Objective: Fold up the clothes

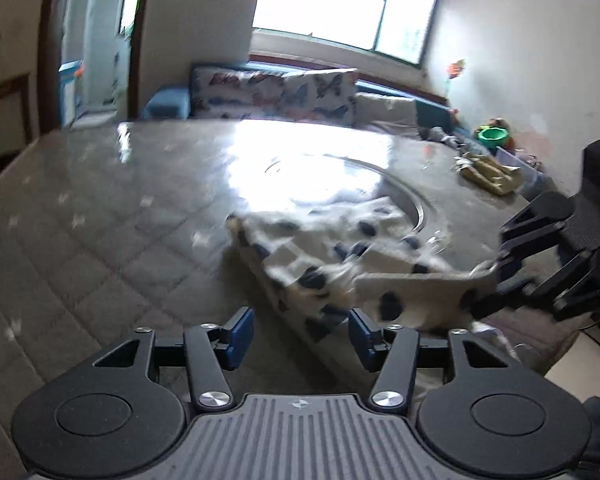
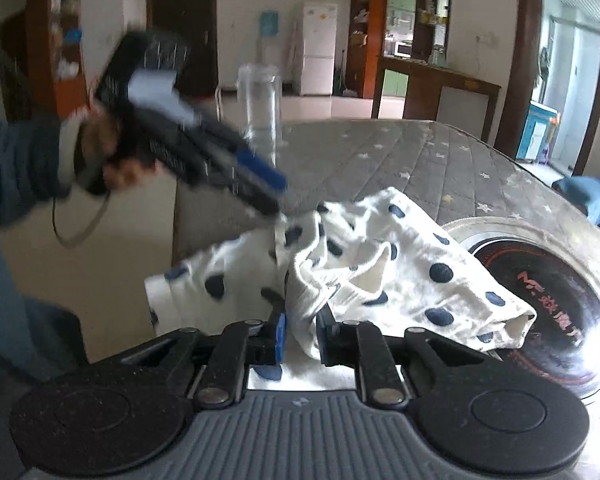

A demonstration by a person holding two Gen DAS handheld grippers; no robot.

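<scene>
A white garment with dark blue polka dots lies bunched on the grey quilted table cover, partly over a round hob. My left gripper is open and empty, just short of the garment's near edge. In the right wrist view it hovers above the garment's left part, blurred. My right gripper is shut on a fold of the garment and holds it lifted. It also shows in the left wrist view at the garment's right corner.
The grey star-patterned cover spans the table. A round built-in hob sits under the garment's far side. A clear plastic jar stands at the table's edge. Yellow packets and a green bowl lie far right.
</scene>
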